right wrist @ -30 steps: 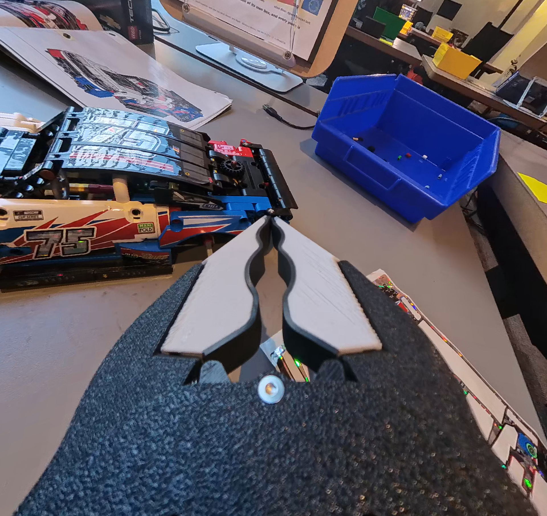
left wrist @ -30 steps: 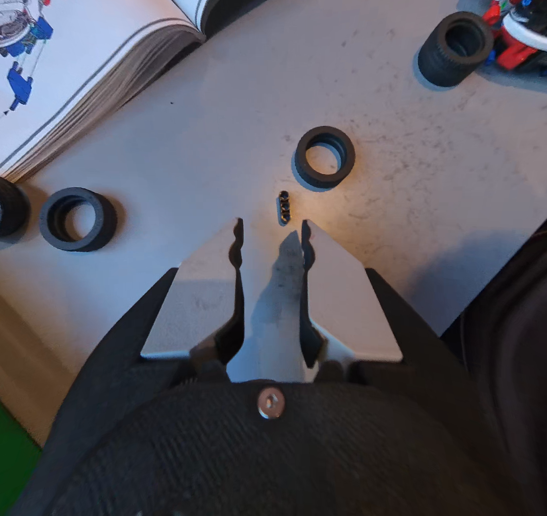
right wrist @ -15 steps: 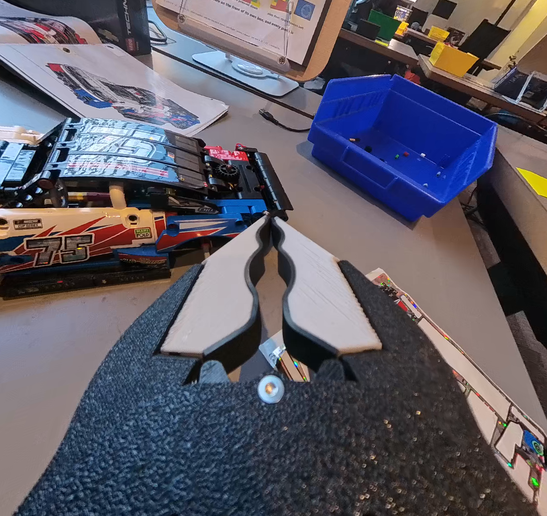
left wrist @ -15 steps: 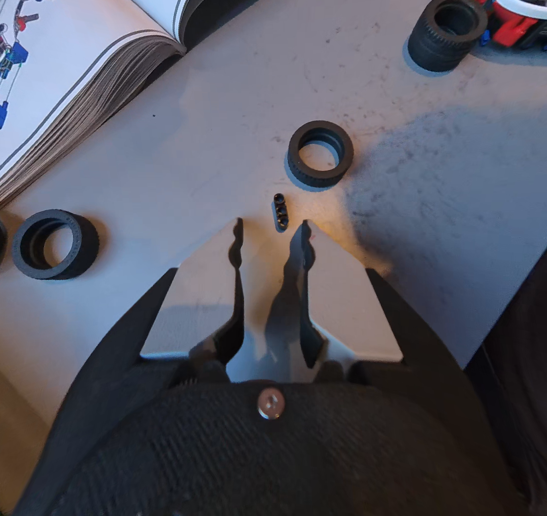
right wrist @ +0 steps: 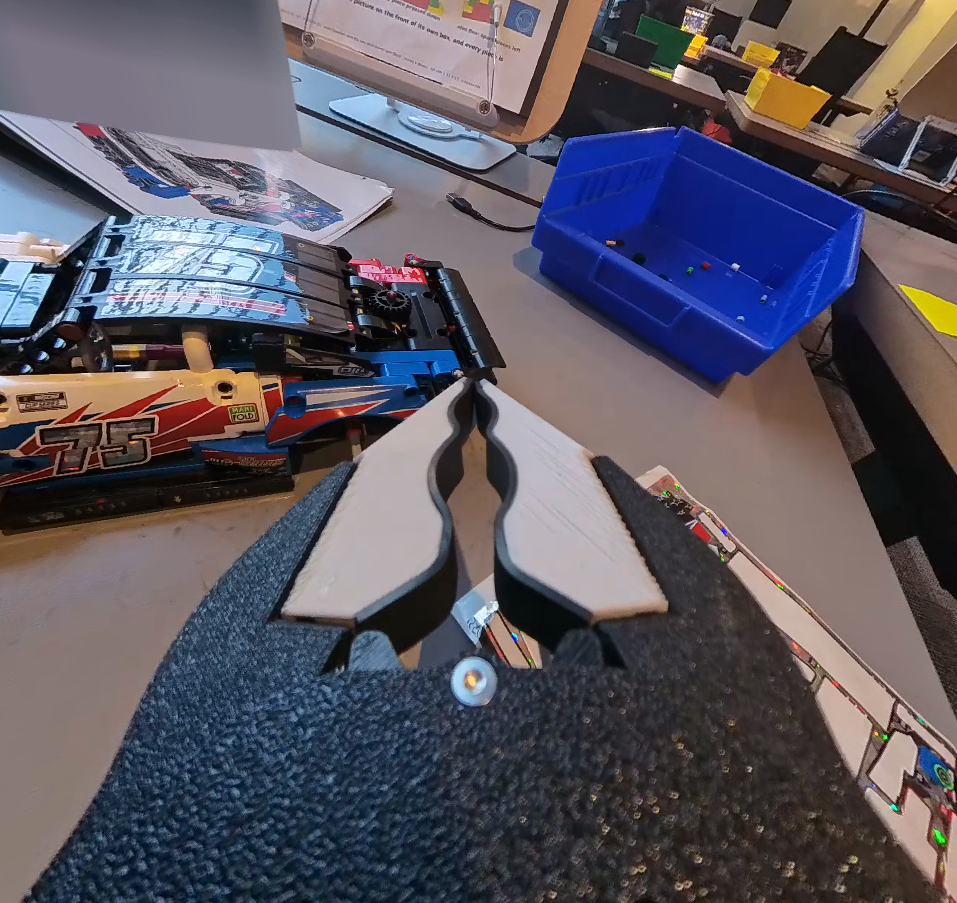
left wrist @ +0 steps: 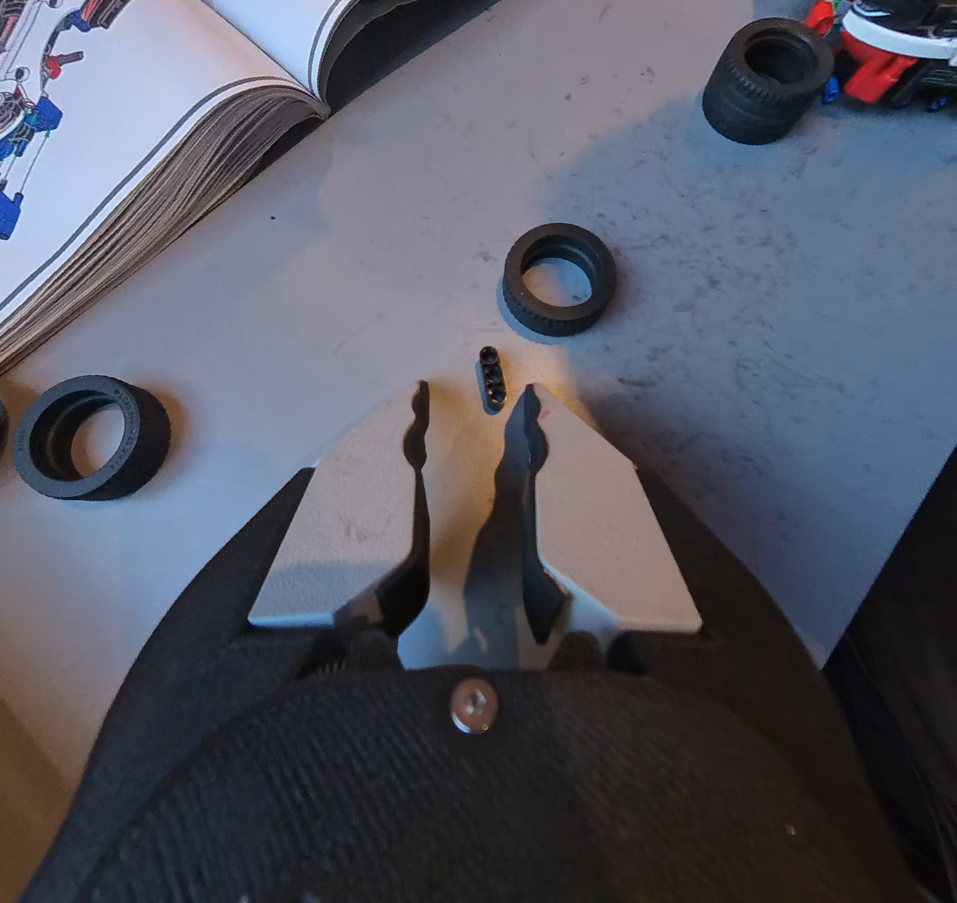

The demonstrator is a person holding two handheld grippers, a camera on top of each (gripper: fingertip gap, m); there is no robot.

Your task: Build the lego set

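Left tool gaped beside the tiny black beam; right tool closed, empty; beam might skid off-centre

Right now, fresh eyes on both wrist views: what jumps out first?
In the right wrist view, the nearly finished race car fills the left of the table, with the blue bin holding a few small pieces to the right behind the shut right claw. In the left wrist view, the open left claw points at a small black three-hole beam, with loose black tyres around it.
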